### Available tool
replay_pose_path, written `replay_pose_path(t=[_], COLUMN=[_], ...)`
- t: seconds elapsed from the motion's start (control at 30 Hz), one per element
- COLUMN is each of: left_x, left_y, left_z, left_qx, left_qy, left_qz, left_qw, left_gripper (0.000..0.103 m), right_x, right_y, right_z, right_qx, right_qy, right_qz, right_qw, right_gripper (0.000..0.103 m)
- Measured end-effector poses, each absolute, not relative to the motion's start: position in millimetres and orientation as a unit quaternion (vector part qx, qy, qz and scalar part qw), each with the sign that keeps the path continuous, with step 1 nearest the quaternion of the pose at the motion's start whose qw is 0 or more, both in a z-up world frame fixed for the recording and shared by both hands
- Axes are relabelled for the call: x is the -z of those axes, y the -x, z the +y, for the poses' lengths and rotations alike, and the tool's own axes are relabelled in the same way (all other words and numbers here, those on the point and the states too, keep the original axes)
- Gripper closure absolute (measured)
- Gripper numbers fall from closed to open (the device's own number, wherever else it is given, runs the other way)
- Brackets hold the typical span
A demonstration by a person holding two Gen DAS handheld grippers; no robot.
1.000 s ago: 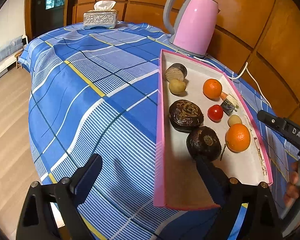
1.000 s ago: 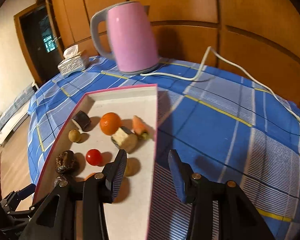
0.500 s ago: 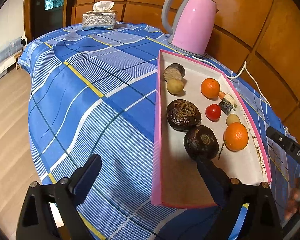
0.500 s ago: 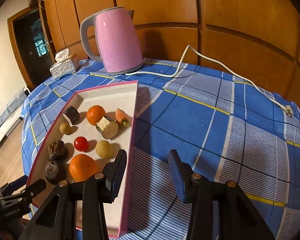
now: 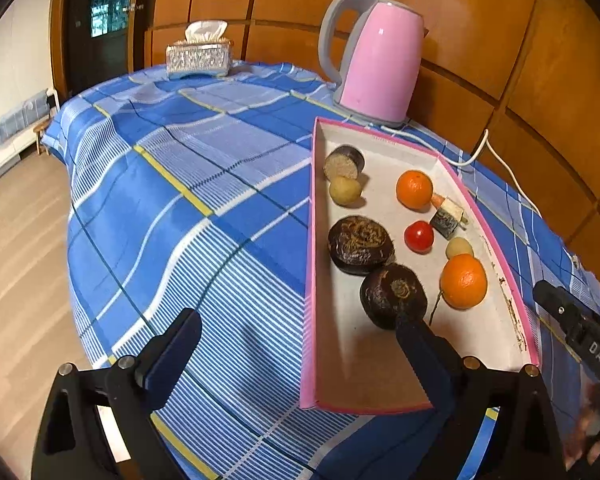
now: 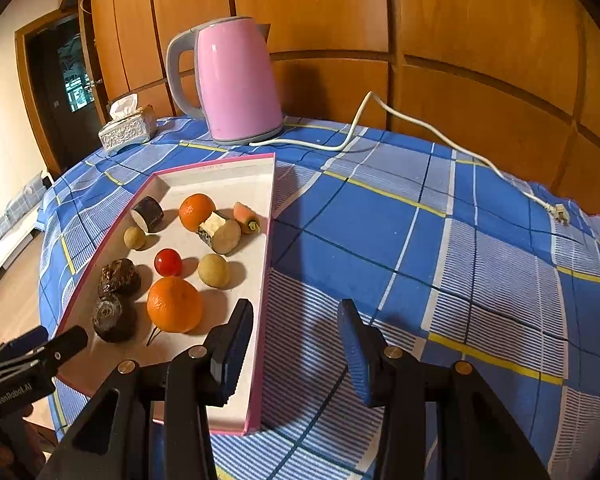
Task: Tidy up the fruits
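Plainly, all the produce we can see sits inside the pink-rimmed tray [image 6: 266, 240] on the blue checked cloth [image 6: 380, 240]: two oranges, the nearer one [image 6: 174, 304] by the right-hand wall and the farther one [image 6: 197, 211] toward the kettle [image 6: 236, 80], a small red tomato [image 6: 167, 261] between them, two dark wrinkled fruits [image 5: 361, 239] along the left wall, two pale round ones, a carrot stub [image 6: 246, 217] and two cut chunks. Our left gripper [image 5: 296, 344] hangs spread wide over the tray's near left corner, one finger outside the wall and one above the tray floor just short of the nearer dark fruit [image 5: 393, 295], holding nothing. Our right gripper [image 6: 296, 344] is likewise parted and empty, straddling the tray's right wall (the left finger over the floor, the other over the cloth). Nothing lies loose on the cloth, so this fits either a sort about to be made within the tray or one already finished; we cannot settle which. Whether any piece touches its neighbour is hard to judge through the fisheye, though the pale cut chunk [image 6: 220, 232] seems to lean on the farther orange.
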State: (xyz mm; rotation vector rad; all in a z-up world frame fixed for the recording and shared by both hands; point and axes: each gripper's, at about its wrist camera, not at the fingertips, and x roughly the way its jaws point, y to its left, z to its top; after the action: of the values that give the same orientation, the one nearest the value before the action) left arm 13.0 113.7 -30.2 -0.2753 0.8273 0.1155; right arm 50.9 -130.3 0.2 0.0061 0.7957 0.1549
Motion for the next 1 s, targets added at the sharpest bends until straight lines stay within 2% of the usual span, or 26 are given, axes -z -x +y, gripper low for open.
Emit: replay_pose_path(t=[0.03, 0.1, 0.43, 1.0], left_x=[27.9, 21.6, -8.5, -18.6], left_y=[-11.9, -8.5, 6.4, 11.0], left_z=[113.6, 113.1, 104.2, 93.7], left_qx=[-0.057, -0.06, -0.065, -0.108], left_qy=[0.131, 0.126, 0.092, 0.058], left_qz=[0.397, 0.386, 0.34, 0.33], left_qw=[0.907, 0.912, 0.934, 0.936], left_gripper=[0.005, 0.003, 0.0, 0.0], right_x=[-2.2, -6.7, -15.5, -18.2], right_y=[-47.7, -42.3, -22.3, -10.1], right_z=[-129.3, -127.2, -111.2, -105.4], right_qx=[-0.072, -0.065, -0.051, -0.047], right_qy=[0.0, 0.008, 0.034, 0.046], right_qz=[0.381, 0.369, 0.346, 0.339], right_qw=[0.922, 0.927, 0.936, 0.938], right_gripper=[0.05, 0.035, 0.033, 0.032])
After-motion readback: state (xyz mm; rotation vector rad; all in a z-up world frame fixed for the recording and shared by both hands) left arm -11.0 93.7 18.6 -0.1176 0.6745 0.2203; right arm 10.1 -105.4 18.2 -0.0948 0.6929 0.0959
